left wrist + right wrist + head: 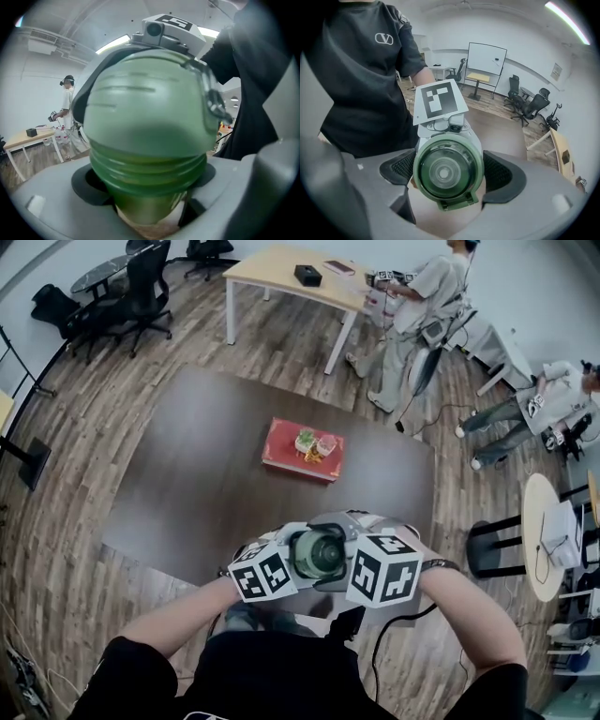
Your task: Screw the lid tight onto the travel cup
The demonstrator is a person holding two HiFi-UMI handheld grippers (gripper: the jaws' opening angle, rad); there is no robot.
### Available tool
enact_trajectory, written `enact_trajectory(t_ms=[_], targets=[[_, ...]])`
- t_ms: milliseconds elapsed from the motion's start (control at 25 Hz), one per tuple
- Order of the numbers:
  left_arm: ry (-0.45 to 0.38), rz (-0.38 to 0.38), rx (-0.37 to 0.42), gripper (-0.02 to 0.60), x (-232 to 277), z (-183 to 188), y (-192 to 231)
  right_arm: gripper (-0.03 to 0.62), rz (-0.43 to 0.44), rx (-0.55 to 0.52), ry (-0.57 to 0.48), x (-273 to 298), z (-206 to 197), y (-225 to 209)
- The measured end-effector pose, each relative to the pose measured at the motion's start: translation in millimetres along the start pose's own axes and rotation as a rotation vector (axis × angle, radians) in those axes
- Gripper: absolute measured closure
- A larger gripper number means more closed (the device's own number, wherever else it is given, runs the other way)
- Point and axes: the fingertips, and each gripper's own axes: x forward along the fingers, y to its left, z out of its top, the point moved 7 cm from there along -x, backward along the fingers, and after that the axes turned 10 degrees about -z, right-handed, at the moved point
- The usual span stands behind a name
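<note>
One travel cup (319, 554) with one lid (449, 172) is at lower centre, above the tabletop (187, 493). The left gripper (150, 213) jaws clench the cup and the right gripper (448, 174) jaws clench the lid. The long axis seemingly runs between them, lid toward the right gripper.

We see a translucent green plastic travel cup (143, 208) and its matching green round lid (449, 171). The grey left gripper (147, 190) and grey right gripper (449, 174) each carry a white cube (264, 574) patterned with black squares. Farther off, a red rectangular box (286, 454) sits on the dark brown table (187, 474).
</note>
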Motion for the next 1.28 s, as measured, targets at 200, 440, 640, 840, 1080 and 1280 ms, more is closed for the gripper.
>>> enact_trajectory(t_ms=[200,440,640,840,1080,1280], targets=[[-0.049,-0.008,-0.008,0.161,-4,7,3,0.134,-0.047,-0.002,-0.065,-9,-2,-3],[-0.089,-0.05,-0.006,0.161,-16,19,-3,0.134,-0.062,0.178,-0.374,-46,-8,-10],[-0.162,-0.168,-0.007,0.161,-21,35,-16,0.137,-0.019,0.26,-0.496,-52,-14,0],[-0.165,-0.176,0.001,0.161,-23,45,-21,0.187,-0.035,0.362,-0.6,-60,-13,5],[-0.151,-0.026,-0.033,0.161,-29,47,-9,0.192,-0.354,0.562,-0.646,-57,-12,12],[-0.146,0.074,-0.077,0.161,-30,42,-5,0.192,-0.734,0.828,-0.56,-46,4,29]])
